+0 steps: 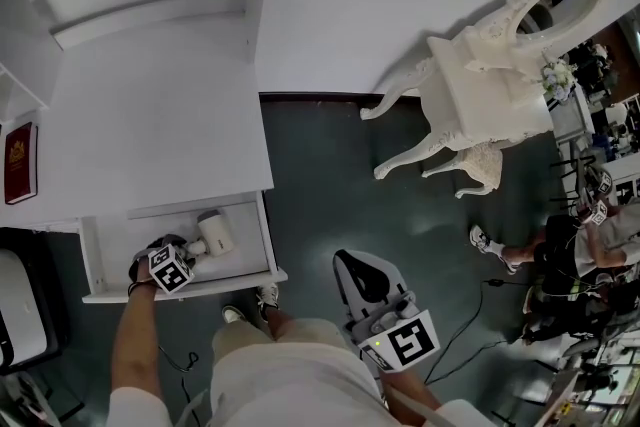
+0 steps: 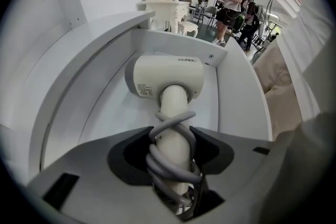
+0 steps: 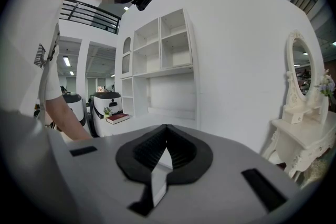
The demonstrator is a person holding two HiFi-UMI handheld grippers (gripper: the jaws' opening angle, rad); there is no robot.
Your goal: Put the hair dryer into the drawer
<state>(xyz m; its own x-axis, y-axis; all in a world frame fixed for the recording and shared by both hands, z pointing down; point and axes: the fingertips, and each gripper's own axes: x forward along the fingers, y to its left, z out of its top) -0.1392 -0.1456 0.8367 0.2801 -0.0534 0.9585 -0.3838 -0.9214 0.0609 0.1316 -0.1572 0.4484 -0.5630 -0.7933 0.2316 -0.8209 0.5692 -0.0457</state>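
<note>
Left hand-held gripper (image 2: 173,147) is clamping the hair dryer (image 2: 165,76) by its handle, w/ grey cord (image 2: 169,162) wound round the handle btwn the jaws. Dryer is sitting inside the open drawer (image 1: 268,237). Handle's long axis is running along the jaws, away from the gripper, w/ head at the far end and barrel lying crosswise to the handle. Can't tell if head is touching drawer bottom. Right hand-held gripper (image 3: 166,131) is hanging over dark floor (image 1: 330,165), jaws together, nothing in them. Drawer is sticking out from a white counter (image 1: 150,115), w/ red book (image 1: 20,162) lying at its left edge. White dressing table (image 1: 490,85) w/ oval mirror is standing by white wall, well apart.
</note>
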